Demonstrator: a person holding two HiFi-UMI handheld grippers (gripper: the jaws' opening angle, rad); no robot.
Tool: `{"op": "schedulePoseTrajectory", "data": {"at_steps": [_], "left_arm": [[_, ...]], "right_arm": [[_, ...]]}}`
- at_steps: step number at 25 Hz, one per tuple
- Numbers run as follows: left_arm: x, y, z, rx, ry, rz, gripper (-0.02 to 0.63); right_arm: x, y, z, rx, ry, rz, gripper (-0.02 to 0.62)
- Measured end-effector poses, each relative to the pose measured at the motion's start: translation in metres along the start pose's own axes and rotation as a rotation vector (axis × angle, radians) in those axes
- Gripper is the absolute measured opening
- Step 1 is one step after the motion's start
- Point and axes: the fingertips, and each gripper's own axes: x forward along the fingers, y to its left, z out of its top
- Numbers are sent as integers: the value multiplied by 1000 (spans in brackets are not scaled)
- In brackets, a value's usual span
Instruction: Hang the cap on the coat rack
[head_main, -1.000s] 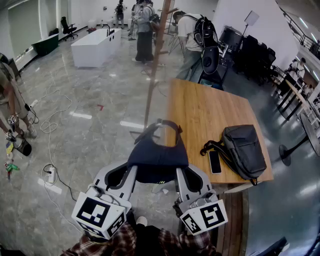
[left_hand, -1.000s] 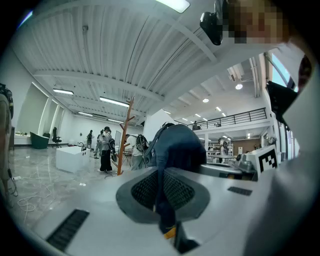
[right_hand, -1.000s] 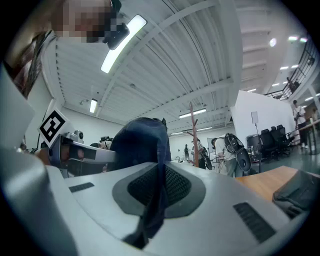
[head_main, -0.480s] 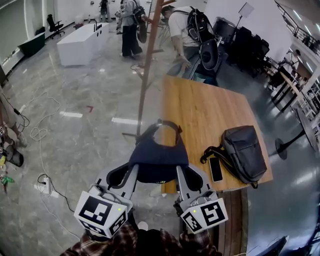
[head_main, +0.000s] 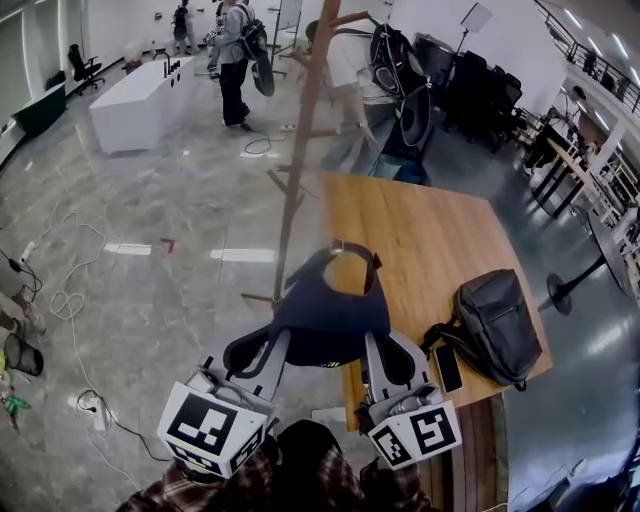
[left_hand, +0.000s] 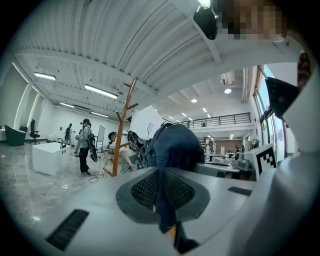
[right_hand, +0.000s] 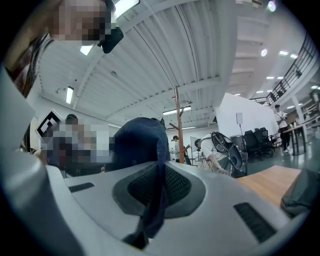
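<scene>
navy blue fabric cap (head_main: 333, 318) is in the air, slung between both grippers at 12 o'clock from the person, by the near-left corner of the light wooden surface (head_main: 420, 225), not resting on it

left gripper (head_main: 262, 352): jaws pressed together on the cap's 9 o'clock rim. The left gripper view shows a fold of blue cloth running down between the pads. right gripper (head_main: 385, 357): same on the 3 o'clock rim, jaws pinching cloth. So the cap spans 9-to-3 between the grippers, with its back strap loop pointing to 12

key relation: tall wooden coat rack (head_main: 297, 165) stands at 12, slightly toward 11, beyond the cap and clearly apart, with no peg touching it. The pole sits a bit left of cap centre, so the left gripper is marginally nearer. In the left gripper view the rack is at 10 o'clock of the cap. In the right gripper view it is at 1 o'clock, just past the crown

judgement: carry phase, hang not yet done. Next move needs a lift plus a push toward 12. The pegs angle upward, so the cap should come down over one. grey backpack (head_main: 497, 325) at 3 o'clock looks well clear of that path
</scene>
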Motion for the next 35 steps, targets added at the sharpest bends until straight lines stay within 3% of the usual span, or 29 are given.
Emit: {"op": "schedulePoseTrajectory", "data": {"at_steps": [10,24,35], "left_arm": [[44,67,-15,-51,56,4,18],[196,118,24,-27,42,-11,17],[252,146,42,-34,39,9,17]], "right_arm": [[72,-14,-27,28,69,-1,20],[189,-138,-10,36,35,-2,20],[241,-181,1,22,39,26,20]]}}
